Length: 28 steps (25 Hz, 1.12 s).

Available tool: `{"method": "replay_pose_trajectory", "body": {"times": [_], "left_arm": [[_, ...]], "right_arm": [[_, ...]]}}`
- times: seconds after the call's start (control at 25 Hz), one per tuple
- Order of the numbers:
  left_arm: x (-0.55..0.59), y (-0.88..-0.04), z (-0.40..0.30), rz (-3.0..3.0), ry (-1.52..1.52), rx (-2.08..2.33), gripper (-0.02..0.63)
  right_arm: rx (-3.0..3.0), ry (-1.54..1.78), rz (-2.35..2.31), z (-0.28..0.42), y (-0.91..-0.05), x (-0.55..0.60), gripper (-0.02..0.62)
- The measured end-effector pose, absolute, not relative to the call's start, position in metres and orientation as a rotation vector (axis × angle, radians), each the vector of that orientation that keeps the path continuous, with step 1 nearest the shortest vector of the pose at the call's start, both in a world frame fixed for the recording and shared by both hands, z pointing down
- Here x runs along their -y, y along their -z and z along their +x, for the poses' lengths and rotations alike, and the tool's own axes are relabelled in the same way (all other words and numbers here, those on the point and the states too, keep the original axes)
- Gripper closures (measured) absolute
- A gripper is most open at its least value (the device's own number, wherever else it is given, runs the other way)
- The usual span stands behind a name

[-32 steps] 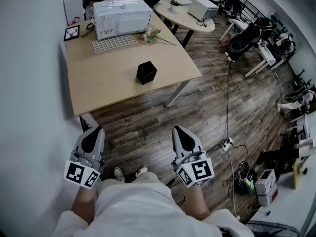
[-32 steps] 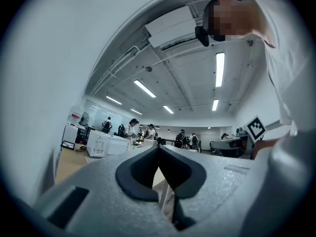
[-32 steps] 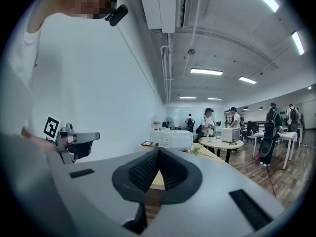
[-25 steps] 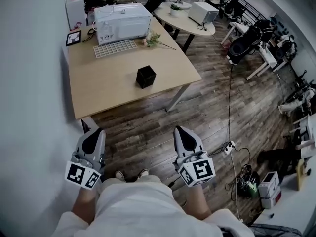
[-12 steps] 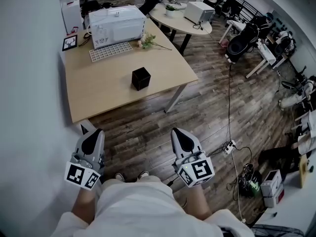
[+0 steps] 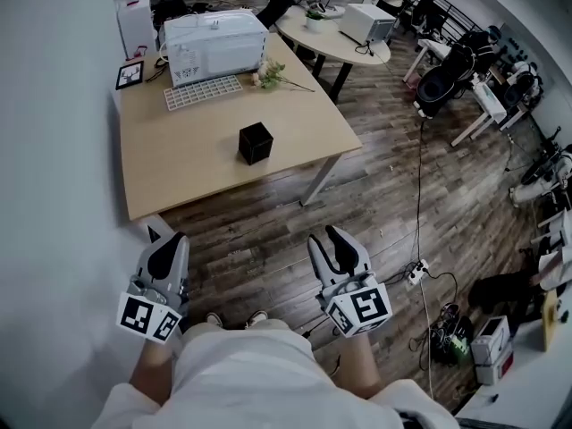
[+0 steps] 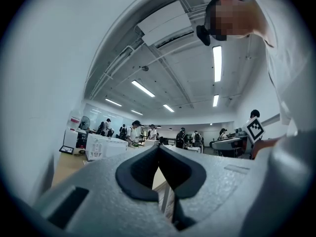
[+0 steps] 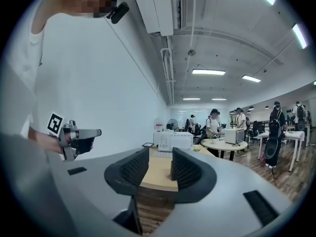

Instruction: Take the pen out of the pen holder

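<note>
The black cube-shaped pen holder (image 6: 256, 143) stands near the middle of the wooden table (image 6: 179, 164), well ahead of both grippers. I cannot make out a pen in it from here. My left gripper (image 6: 168, 242) hangs over the floor short of the table's near edge, its jaws shut and empty. In the left gripper view the left gripper (image 7: 159, 151) shows its pads meeting. My right gripper (image 6: 338, 239) is over the floor further right, jaws opening with nothing between them. Through the gap of the right gripper (image 8: 160, 168) I see the table (image 8: 158, 176).
A white appliance (image 6: 214, 34), a keyboard (image 6: 203, 92), a flower sprig (image 6: 273, 74) and a marker card (image 6: 130, 74) sit at the table's far end. A wall runs along the left. A round table (image 6: 335, 29) stands behind; a power strip (image 6: 416, 269) and cables lie on the floor at right.
The right gripper's jaws, closed in the earlier frames, now stand apart. The left gripper looks the same. The table has shifted only slightly in view.
</note>
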<state>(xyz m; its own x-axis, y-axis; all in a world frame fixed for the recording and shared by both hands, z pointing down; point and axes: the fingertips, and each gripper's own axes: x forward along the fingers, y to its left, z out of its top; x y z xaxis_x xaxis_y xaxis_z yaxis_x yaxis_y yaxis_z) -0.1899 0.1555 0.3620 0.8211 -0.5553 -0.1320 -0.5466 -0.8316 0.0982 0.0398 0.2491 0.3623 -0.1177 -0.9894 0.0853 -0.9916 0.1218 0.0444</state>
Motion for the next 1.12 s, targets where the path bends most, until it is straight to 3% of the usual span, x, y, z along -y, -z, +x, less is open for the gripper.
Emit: {"method": "replay_pose_trajectory", "body": {"times": [0.48, 0.8, 1.12], "left_arm": [[-0.157, -0.376, -0.182, 2.905, 0.181, 0.983, 0.594], [-0.118, -0.395, -0.179, 2.851, 0.139, 1.021, 0.594], [0.003, -0.405, -0.135, 2.819, 0.207, 0.942, 0.594]], "right_arm": [[2.428, -0.096, 1.854, 0.044, -0.383, -0.232, 0.176], [2.407, -0.143, 1.765, 0.044, -0.407, -0.186, 0.175], [2.349, -0.103, 1.656, 0.056, -0.413, -0.078, 0.176]]}}
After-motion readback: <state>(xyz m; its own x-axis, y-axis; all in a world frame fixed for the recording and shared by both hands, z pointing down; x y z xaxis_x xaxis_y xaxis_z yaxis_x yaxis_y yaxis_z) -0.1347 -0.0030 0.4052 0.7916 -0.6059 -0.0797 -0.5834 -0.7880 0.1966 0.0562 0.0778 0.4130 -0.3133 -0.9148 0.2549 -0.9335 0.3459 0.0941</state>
